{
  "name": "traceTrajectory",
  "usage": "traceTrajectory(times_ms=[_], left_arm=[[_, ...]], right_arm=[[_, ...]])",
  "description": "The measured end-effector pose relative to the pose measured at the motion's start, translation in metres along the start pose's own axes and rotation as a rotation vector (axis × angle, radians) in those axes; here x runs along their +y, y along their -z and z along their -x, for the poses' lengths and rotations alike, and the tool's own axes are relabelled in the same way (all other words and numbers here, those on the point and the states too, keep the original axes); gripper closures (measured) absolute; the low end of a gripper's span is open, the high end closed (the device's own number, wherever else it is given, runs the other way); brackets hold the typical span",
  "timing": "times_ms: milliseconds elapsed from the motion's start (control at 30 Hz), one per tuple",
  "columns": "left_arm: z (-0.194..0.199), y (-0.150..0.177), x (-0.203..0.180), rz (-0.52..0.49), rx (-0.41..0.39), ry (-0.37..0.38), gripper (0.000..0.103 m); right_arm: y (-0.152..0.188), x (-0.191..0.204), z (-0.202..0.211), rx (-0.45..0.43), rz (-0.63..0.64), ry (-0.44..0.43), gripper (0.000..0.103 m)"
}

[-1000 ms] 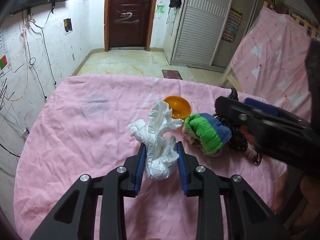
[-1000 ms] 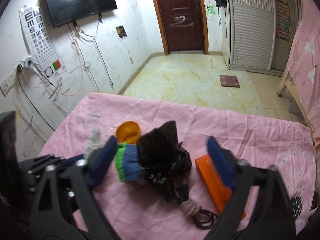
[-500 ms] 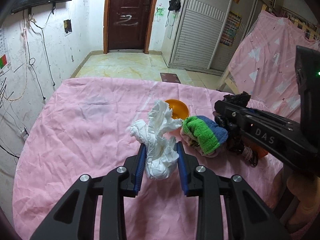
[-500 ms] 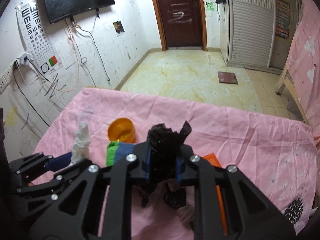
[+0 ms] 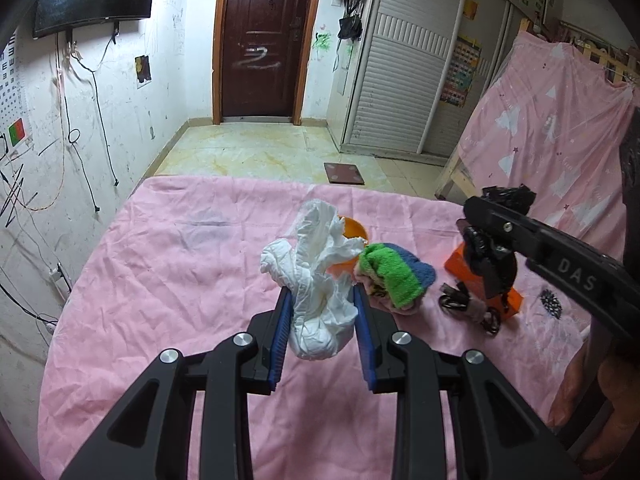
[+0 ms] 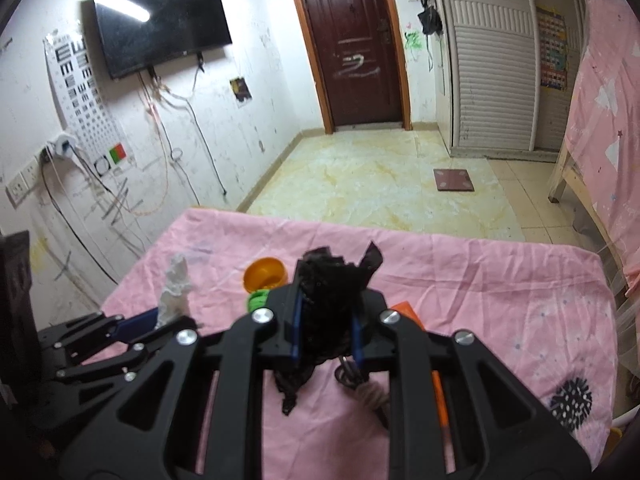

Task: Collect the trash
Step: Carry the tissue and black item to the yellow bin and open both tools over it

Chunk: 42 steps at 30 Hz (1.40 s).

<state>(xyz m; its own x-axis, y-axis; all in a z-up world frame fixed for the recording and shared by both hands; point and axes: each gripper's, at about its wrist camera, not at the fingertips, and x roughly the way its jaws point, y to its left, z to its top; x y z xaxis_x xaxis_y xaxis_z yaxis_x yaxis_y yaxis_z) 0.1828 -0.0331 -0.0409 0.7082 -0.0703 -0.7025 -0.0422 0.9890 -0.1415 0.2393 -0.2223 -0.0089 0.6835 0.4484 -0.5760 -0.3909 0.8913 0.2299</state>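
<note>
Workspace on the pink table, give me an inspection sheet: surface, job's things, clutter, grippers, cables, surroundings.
Surface: pink cloth, wrinkled, covers the table.
Job's things: white crumpled tissue clamped in the left gripper; black plastic bag clamped in the right gripper.
Clutter: orange bowl; green and blue towel; orange box; dark cord bundle beside the box.
Grippers: both shut on their loads, held above the cloth.
Cables: loose wires hanging down the left wall under the TV.
Surroundings: brown door, tiled floor, pink sheet draped at right.
</note>
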Motion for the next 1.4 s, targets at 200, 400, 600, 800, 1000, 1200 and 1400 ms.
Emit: traceTrajectory(times_ms=[200,400,600,800,1000,1200,1400], left_arm=[[0.024,0.003,-0.016,-0.017,-0.030,0.029,0.080],[0.045,0.006,-0.041,-0.053,-0.058,0.058,0.080],[0.056,0.010,-0.065,-0.092,-0.067,0.078,0.080],[0.064,0.016,-0.095,-0.141,-0.069,0.100,0.080],[0.068,0.023,-0.123,-0.188,-0.068,0.120,0.080],[0.069,0.030,-0.147,-0.231,-0.059,0.138,0.080],[0.065,0.036,-0.168,-0.265,-0.035,0.160,0.080]], right_arm=[[0.010,-0.014,0.047,-0.092,-0.054,0.002,0.086],[0.023,-0.038,0.093,-0.175,-0.119,0.015,0.086],[0.040,-0.067,0.132,-0.235,-0.183,0.041,0.086],[0.061,-0.095,0.164,-0.277,-0.235,0.076,0.086],[0.087,-0.135,0.195,-0.318,-0.311,0.171,0.085],[0.112,-0.175,0.227,-0.351,-0.381,0.307,0.085],[0.131,-0.204,0.246,-0.359,-0.428,0.410,0.085]])
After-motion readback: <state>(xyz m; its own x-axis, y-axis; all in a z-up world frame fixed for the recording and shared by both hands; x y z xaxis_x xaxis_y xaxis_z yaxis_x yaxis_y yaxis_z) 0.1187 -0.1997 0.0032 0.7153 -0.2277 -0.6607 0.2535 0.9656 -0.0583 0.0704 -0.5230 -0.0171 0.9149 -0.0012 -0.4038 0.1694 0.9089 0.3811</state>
